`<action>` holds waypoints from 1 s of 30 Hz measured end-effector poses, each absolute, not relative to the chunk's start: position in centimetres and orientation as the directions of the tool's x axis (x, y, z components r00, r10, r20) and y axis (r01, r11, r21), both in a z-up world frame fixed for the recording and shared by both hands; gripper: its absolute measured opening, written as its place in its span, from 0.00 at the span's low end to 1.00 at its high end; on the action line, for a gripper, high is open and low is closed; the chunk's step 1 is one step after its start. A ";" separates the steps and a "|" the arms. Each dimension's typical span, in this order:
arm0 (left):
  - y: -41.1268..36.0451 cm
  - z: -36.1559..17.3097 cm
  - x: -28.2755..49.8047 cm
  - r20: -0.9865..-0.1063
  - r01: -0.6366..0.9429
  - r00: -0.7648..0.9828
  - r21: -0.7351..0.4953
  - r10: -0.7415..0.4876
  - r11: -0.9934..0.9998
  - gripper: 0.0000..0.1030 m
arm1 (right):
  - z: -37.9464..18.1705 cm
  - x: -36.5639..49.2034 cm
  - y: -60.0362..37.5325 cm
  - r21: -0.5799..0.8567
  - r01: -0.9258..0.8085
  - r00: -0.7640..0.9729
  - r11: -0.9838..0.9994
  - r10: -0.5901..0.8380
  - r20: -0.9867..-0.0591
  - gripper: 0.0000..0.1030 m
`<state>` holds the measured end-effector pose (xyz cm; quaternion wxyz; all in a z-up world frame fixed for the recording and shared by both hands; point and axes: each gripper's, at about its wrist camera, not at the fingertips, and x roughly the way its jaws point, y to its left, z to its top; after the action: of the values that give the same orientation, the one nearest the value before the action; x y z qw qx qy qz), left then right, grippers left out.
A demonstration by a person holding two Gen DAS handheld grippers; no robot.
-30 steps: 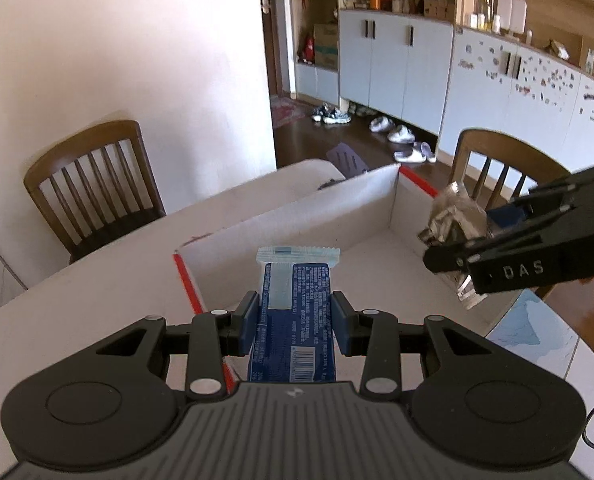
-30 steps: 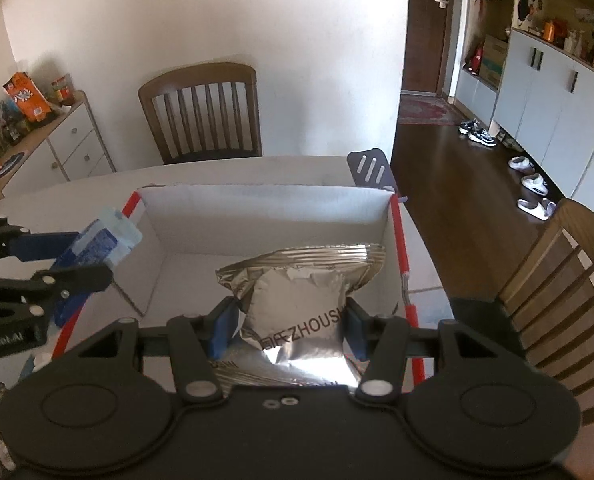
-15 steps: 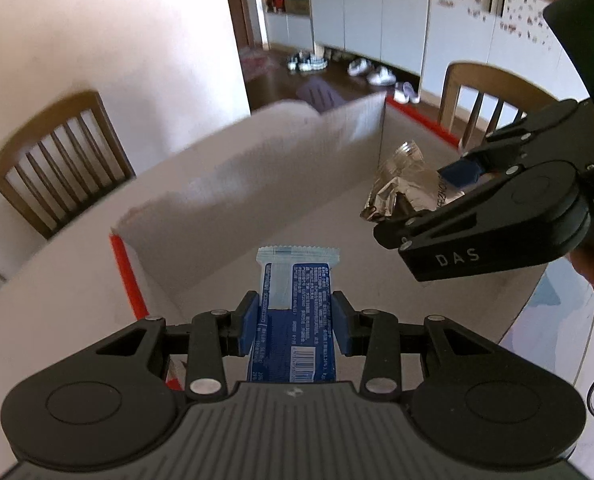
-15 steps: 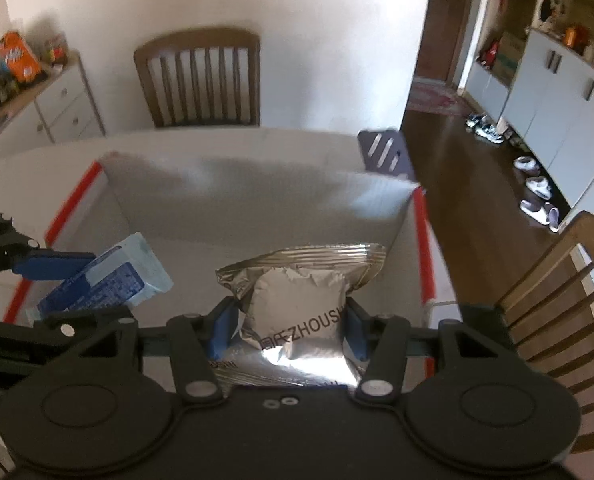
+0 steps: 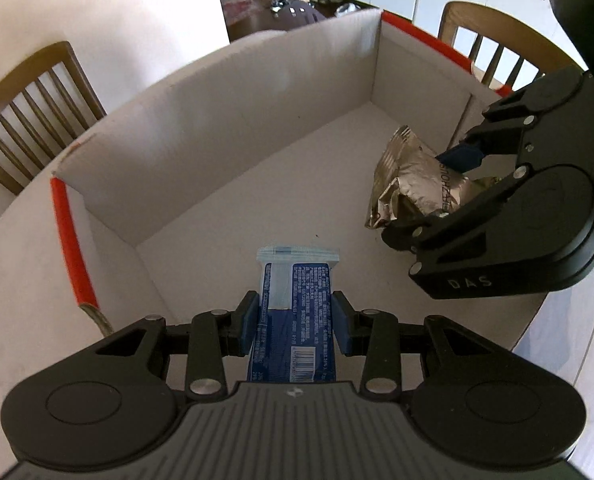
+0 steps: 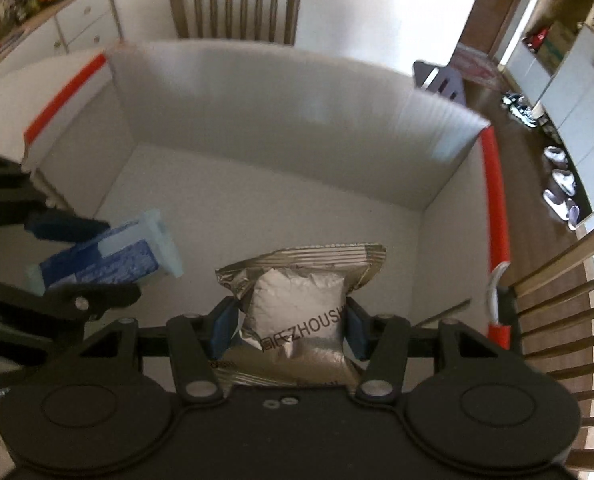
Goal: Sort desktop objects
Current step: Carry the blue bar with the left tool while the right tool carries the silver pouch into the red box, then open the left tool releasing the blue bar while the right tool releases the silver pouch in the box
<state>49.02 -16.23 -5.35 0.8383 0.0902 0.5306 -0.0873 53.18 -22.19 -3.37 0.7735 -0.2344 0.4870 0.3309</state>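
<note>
My left gripper (image 5: pixel 295 322) is shut on a blue snack packet (image 5: pixel 293 312) and holds it over the near left part of an open white cardboard box (image 5: pixel 225 120) with red tape on its edges. My right gripper (image 6: pixel 289 328) is shut on a silver foil packet (image 6: pixel 297 308) and holds it inside the box at the right. The foil packet also shows in the left wrist view (image 5: pixel 413 184), held by the right gripper (image 5: pixel 437 190). The blue packet also shows in the right wrist view (image 6: pixel 109 260). The box floor (image 6: pixel 281 204) is bare.
The box stands on a white table (image 5: pixel 17 280). Wooden chairs stand behind the table (image 6: pixel 233 0) and at its right (image 6: pixel 565 312). A white drawer unit (image 6: pixel 57 20) with clutter stands at the far left. A dark spatula (image 6: pixel 441 80) lies beyond the box.
Both grippers have moved forward and down over the box with their packets still held. The box now fills both views and the two grippers are closer together.
</note>
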 end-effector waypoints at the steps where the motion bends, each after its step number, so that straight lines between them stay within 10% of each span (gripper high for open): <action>1: -16.3 -5.5 49.0 -0.908 0.246 0.415 0.057 -0.052 0.968 0.36 | -3.6 53.1 -22.1 -0.047 -0.742 0.306 0.669 0.275 -0.912 0.53; 30: -15.7 -1.8 46.3 -0.865 0.156 0.495 -0.001 -0.079 0.988 0.60 | 0.6 52.5 -23.6 -0.025 -0.717 0.360 0.696 0.340 -0.869 0.64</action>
<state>46.29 -15.73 -1.84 0.8637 0.0387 0.4978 -0.0682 52.46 -23.56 0.64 0.7985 -0.2059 0.4588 0.3310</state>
